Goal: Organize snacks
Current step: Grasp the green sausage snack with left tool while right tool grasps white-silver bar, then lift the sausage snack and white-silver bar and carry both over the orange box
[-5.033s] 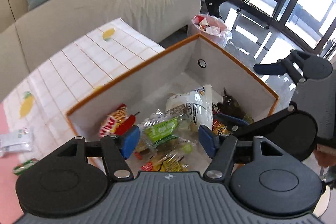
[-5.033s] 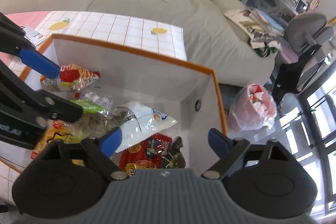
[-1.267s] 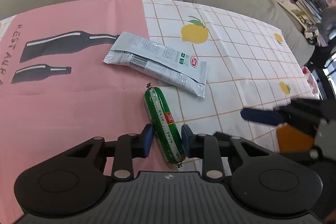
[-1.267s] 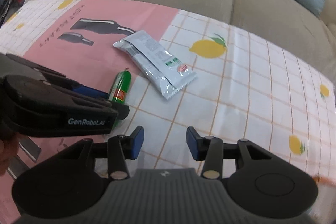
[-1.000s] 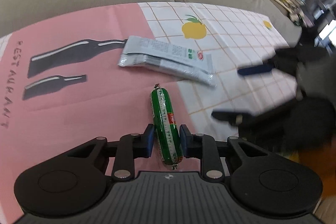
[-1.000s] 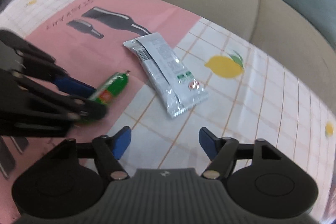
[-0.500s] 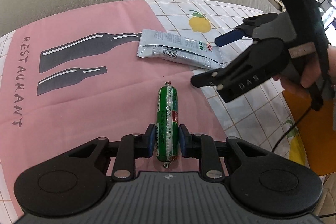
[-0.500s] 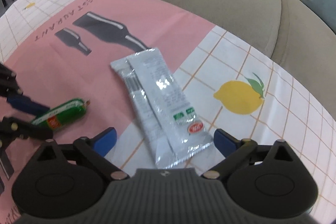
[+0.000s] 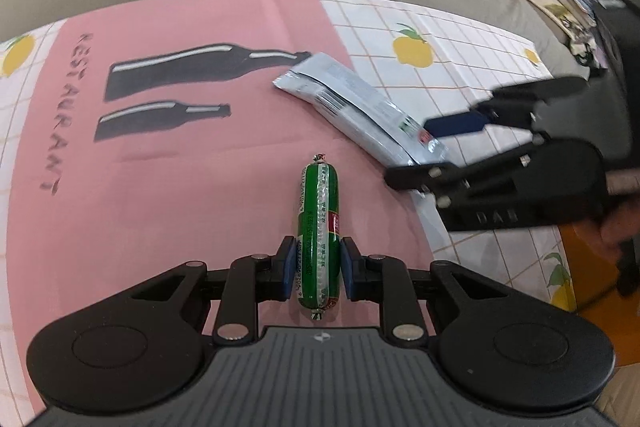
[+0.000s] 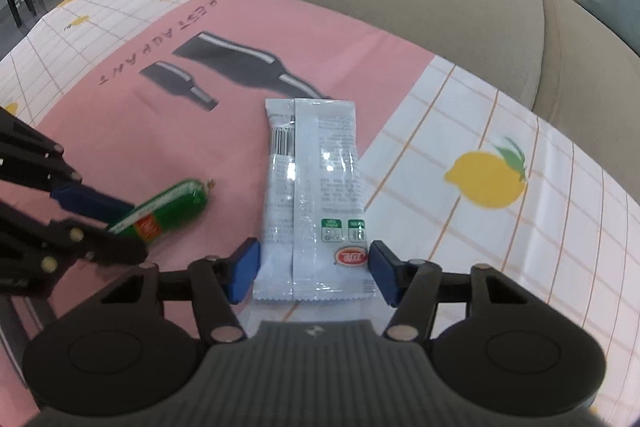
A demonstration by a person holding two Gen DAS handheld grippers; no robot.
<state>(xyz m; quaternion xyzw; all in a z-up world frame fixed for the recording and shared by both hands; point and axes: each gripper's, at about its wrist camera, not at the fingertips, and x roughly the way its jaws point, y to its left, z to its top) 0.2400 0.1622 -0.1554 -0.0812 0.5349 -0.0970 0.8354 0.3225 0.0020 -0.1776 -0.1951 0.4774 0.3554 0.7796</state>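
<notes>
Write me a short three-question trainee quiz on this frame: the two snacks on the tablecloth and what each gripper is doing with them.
1. True or false: the left gripper has its blue pads pressed against the green sausage stick.
2. Multiple choice: the silver-white packet sits between the fingers of which tool? A) left gripper B) right gripper C) neither
3. Fill in: the far end of the silver-white packet lies on the ___ part of the tablecloth, next to the printed bottles.

Key
1. True; it is gripped near its close end.
2. B; the jaws are closing around the packet's near end, pads at its edges.
3. Pink.
</notes>
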